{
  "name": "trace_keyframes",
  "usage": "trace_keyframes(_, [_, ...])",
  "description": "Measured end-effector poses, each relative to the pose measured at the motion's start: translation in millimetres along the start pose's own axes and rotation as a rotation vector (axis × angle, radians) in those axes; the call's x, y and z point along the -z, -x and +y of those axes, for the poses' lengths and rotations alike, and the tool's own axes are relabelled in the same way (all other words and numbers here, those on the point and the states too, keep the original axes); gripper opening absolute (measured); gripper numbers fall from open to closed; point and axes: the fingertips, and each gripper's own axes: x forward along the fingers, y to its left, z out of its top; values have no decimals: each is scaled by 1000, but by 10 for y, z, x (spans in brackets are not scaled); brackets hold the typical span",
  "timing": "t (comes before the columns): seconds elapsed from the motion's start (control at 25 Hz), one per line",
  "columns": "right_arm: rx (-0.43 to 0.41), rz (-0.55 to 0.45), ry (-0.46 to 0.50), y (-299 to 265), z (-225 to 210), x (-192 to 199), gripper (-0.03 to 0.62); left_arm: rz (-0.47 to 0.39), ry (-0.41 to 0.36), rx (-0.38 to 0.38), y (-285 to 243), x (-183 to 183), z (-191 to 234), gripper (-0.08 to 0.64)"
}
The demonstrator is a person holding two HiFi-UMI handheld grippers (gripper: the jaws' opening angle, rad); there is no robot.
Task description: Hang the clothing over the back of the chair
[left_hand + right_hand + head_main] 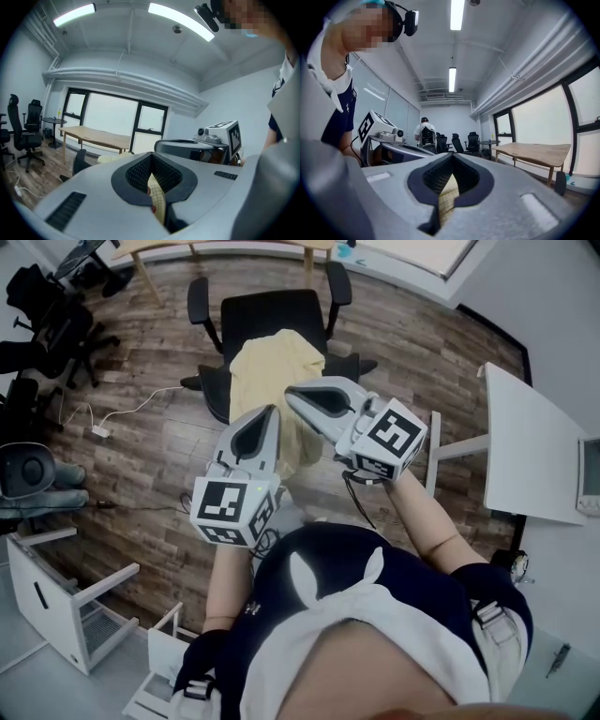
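Both grippers are up close together in front of the person. Left gripper (270, 416): jaws clamped on a fold of the yellow garment (272, 362), with the cloth pinched betw. the pads. Right gripper (295, 395), just beside it: jaws likewise closed tight on the same fabric. The rest of the garment hangs below & beyond both sets of jaws, over the black office chair (272, 310) straight ahead of them. It's prob. resting on the seat, but that's hard to tell from above.

The near part of the yellow garment (272, 362) is hidden behind the left gripper (270, 413) and the right gripper (291, 396); the seat of the chair (272, 310) is largely covered by it.
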Motion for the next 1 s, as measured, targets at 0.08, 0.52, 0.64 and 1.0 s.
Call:
trace_keyframes(0.08, [4,-12,-16,65,50,25,0,3,-3,15,29,48,-76,5])
trace_keyframes(0.52, [51,4,-19,383,279,248,-2,-17,48,1,208,207,-328,6])
trace_keyframes(0.64, [67,5,-33,444,316,295,-1,-8,13,5,226,264,-418,5])
trace_keyframes(1.0, [109,32,-63,601,409,454,0,-11,46,48,283,394,-623,5])
